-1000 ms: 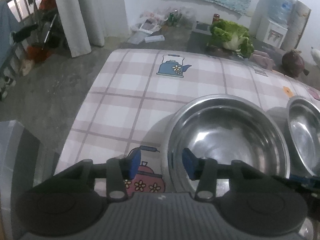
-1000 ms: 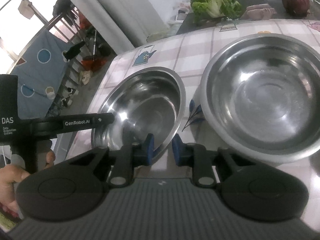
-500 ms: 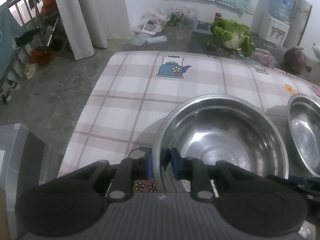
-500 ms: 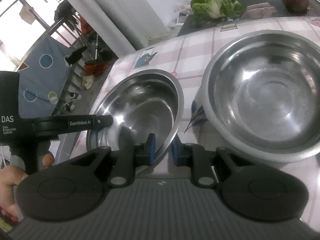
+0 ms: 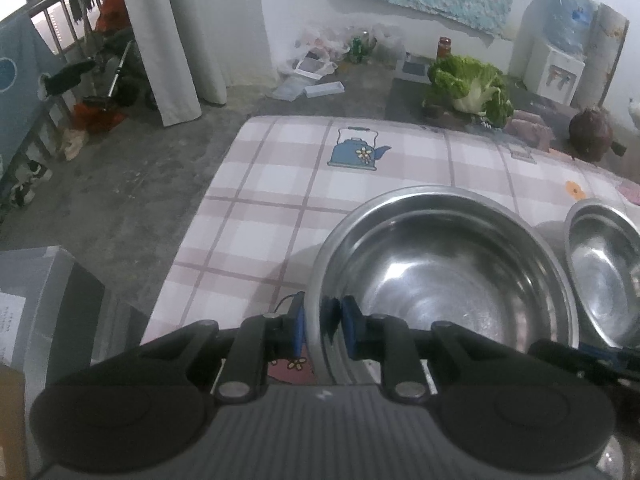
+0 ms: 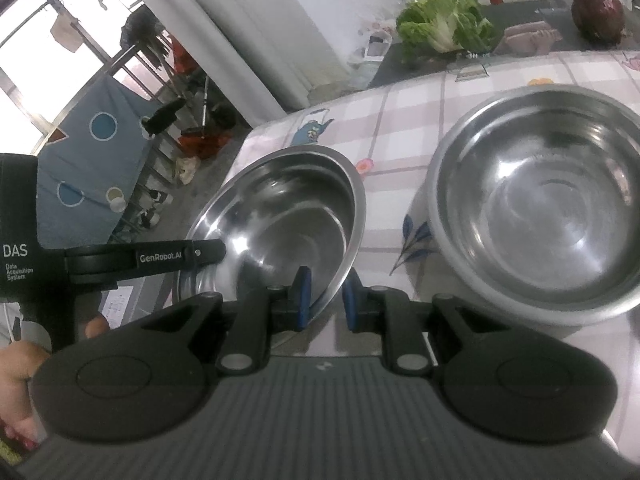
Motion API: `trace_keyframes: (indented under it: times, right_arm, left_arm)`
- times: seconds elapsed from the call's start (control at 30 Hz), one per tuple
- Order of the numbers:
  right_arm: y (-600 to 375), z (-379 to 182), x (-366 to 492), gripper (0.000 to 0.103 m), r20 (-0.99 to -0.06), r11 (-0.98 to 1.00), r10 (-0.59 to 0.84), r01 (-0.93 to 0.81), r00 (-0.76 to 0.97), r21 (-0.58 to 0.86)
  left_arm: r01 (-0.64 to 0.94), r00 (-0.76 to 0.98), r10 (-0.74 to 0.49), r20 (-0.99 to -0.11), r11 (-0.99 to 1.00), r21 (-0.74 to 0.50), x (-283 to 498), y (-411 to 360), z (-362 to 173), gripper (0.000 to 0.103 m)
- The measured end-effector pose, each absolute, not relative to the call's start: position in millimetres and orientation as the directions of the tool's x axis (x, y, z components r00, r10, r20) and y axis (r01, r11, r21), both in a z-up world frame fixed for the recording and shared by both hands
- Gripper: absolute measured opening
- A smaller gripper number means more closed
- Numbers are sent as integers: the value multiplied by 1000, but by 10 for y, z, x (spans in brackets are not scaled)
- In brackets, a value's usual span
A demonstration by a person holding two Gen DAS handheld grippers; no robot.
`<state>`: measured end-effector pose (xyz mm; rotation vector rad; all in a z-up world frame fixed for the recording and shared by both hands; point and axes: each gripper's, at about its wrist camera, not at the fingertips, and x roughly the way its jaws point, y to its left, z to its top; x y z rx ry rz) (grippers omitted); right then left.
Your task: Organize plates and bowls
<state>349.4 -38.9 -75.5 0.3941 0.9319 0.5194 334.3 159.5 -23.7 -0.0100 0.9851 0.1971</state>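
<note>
Two steel bowls are on the checked tablecloth. My left gripper is shut on the near left rim of the smaller steel bowl. My right gripper is shut on the near right rim of the same bowl, which is tilted and lifted off the cloth. The left gripper's arm reaches to the bowl's left rim in the right wrist view. The larger steel bowl rests on the cloth to the right; it also shows in the left wrist view.
The table ends just left of the held bowl, with concrete floor below. At the back are a cabbage, a dark red round thing and a water dispenser. A grey box stands at the near left.
My left gripper closed on the bowl's left rim. Both grippers lifted and tilted the smaller bowl, and both views have risen away from the table.
</note>
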Motion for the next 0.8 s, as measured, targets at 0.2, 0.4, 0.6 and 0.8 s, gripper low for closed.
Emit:
trace_keyframes:
  times: [0.2, 0.4, 0.6, 0.8]
  right_arm:
    - [-418, -628, 3444, 16, -630, 799, 591, -261, 504, 541]
    - [-511, -471, 3352, 16, -607, 793, 597, -268, 524, 547]
    - [-775, -347, 3266, 16, -589, 793, 591, -263, 551, 550]
    - [-1204, -238, 3219, 16, -582, 807, 561, -230, 589, 544]
  left_arm:
    - [-179, 556, 158, -816, 982, 68, 3259, 1598, -65, 20]
    - [-176, 580, 156, -800, 982, 63, 3160, 1504, 111, 20]
    - [-145, 603, 130, -787, 988, 52, 3123, 1228, 272, 20]
    - [-90, 620, 91, -779, 995, 44, 3181, 813, 339, 20]
